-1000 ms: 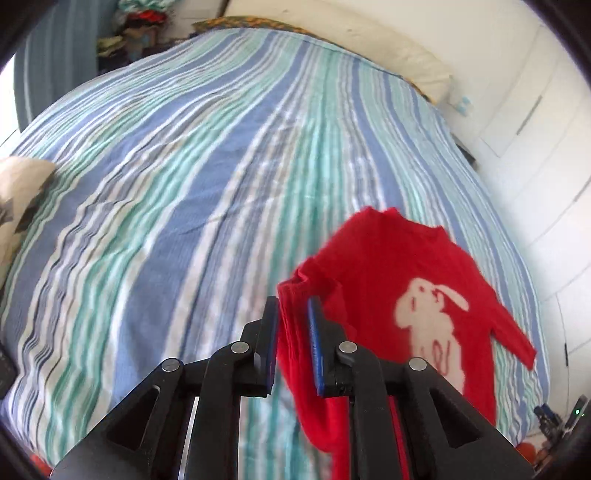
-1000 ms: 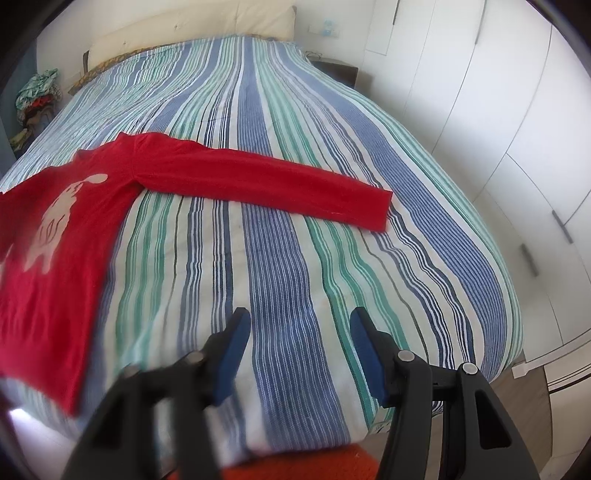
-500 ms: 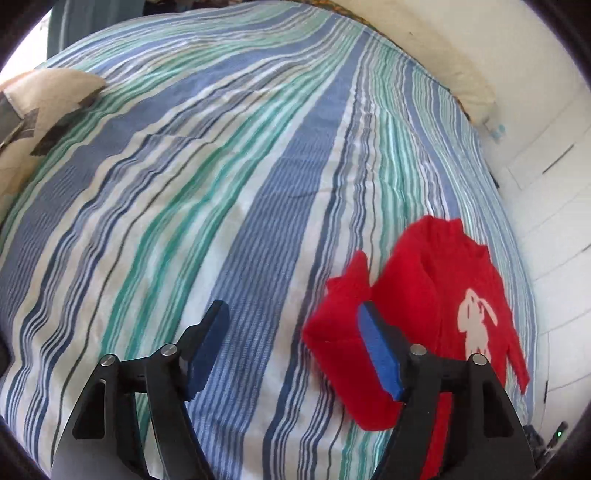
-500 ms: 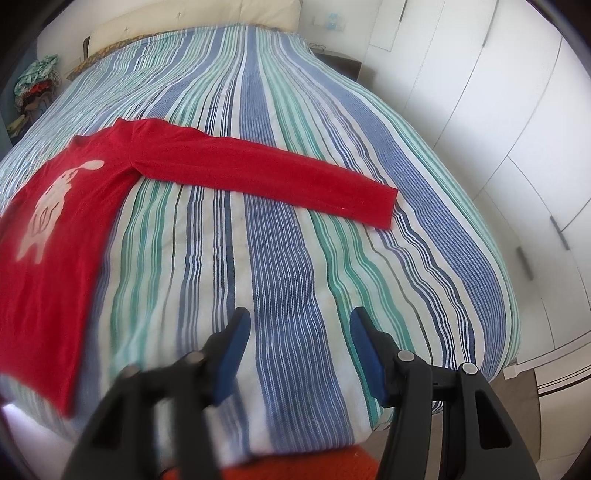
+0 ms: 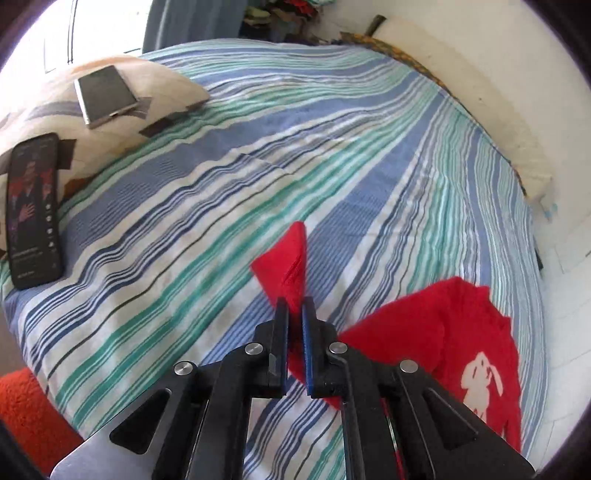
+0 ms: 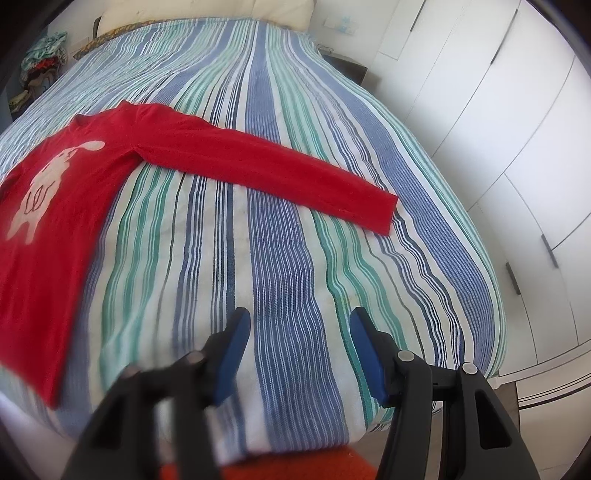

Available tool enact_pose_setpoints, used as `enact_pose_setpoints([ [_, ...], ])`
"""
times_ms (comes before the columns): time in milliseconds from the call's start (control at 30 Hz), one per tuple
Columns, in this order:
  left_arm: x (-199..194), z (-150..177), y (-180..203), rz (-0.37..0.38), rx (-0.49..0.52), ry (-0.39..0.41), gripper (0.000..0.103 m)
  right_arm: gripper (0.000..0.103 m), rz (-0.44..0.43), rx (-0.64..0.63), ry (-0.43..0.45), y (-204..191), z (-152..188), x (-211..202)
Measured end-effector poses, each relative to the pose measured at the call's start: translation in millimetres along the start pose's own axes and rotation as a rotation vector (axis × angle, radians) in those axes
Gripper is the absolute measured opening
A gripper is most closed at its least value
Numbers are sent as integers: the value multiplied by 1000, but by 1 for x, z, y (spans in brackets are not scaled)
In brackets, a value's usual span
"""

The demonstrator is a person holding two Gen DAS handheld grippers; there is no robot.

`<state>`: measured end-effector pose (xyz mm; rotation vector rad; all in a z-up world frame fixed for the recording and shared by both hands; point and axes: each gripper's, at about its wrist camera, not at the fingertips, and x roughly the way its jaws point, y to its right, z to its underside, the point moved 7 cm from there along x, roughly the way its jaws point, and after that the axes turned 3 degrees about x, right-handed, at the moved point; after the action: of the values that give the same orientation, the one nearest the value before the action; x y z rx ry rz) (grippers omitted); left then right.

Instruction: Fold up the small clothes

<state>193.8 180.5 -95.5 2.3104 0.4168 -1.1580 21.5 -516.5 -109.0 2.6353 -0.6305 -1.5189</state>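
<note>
A small red long-sleeved sweater with a white rabbit print lies flat on the striped bed. In the right wrist view one sleeve stretches out to the right. My right gripper is open and empty above the bed's front edge, well short of the sleeve. In the left wrist view my left gripper is shut on the sweater's other sleeve, whose end sticks up beyond the fingertips. The sweater's body lies to the right of it.
A phone with a lit screen and a grey tablet lie on a cushion at the bed's left side. White wardrobe doors stand to the right. A pillow lies at the head. An orange rug lies below.
My left gripper was shut on the sleeve, opened half a second ago, and is now shut on the sleeve again, pulled out to the left. The right gripper stays open and has barely moved.
</note>
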Motion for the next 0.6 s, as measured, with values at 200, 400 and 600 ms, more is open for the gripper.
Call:
enact_pose_setpoints([
  [200,-12,-20,-45,-110,25,44,57,56,-12,-11,1,-4,-2,1],
  [400,33,-28,-71,-36,99,-122,59,56,-2,-1,11,-1,-1,-2],
  [600,79,4,-77,-4,156,-241,53,56,6,-16,5,-5,-2,0],
])
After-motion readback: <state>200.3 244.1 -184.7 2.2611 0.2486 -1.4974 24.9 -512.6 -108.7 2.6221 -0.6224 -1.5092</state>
